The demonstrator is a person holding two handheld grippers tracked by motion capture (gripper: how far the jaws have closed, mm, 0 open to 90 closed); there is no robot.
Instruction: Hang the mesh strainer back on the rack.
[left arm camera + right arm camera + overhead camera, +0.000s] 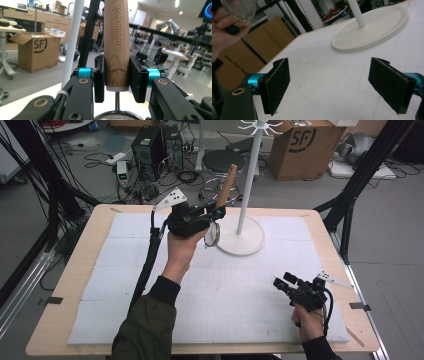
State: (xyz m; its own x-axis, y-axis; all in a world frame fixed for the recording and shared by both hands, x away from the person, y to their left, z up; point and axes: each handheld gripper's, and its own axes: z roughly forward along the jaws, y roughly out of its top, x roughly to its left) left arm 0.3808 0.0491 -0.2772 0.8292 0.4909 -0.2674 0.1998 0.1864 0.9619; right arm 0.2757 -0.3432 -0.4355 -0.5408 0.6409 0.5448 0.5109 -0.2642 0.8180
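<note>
Left gripper view: my left gripper [117,82] pinches the strainer's wooden handle [116,45] low, so it may pivot; right gripper [339,86] spread, idle.

Left gripper [216,213] raised, fingers [99,82] clamped, right gripper [281,282] low, fingers [275,85] spread wide

The left gripper [216,212] is black with cyan collars behind its flat black pads [137,79], brass-ringed pivots and dark screws on its links, a grey three-cornered plate [171,199] dotted with dark marks on top, and a thick black cable [146,265] trailing off. The right gripper [337,85] matches, with its own plate [332,278] and a thinner cable. The left sleeve [145,330] is olive green with a black ribbed cuff [163,290]; the right cuff [320,349] is dark.
</note>
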